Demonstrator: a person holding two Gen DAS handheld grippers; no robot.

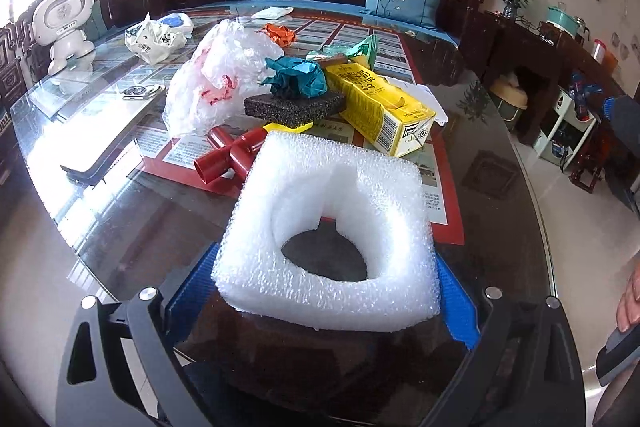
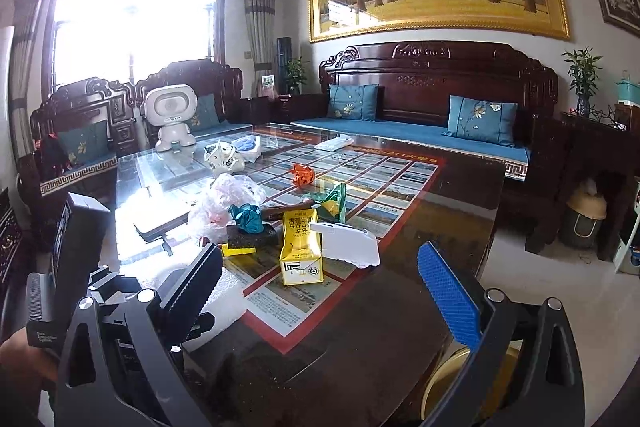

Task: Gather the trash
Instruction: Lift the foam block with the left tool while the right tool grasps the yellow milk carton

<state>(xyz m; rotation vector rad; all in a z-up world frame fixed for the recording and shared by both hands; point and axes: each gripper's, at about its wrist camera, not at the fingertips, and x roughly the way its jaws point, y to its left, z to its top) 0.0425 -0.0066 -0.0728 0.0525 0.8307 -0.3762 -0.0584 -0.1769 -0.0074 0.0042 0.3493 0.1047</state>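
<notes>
My left gripper (image 1: 324, 287) is shut on a white foam packing block (image 1: 332, 223) with a hole in its middle, held just above the glass table (image 1: 120, 211). Beyond it lie red tubes (image 1: 230, 157), a dark sponge block (image 1: 294, 105) with crumpled teal paper (image 1: 296, 75) on top, a yellow milk carton (image 1: 380, 107), a clear plastic bag (image 1: 212, 75) and crumpled orange paper (image 1: 280, 33). My right gripper (image 2: 320, 275) is open and empty, above the table's near edge, with the yellow carton (image 2: 300, 247) ahead of it.
A white robot toy (image 2: 170, 117) and a white printed bag (image 2: 224, 155) stand at the table's far left. A tablet stand (image 1: 100, 143) lies left of the pile. A wooden sofa (image 2: 420, 107) is behind the table. A yellow bin rim (image 2: 452, 379) shows below the right gripper.
</notes>
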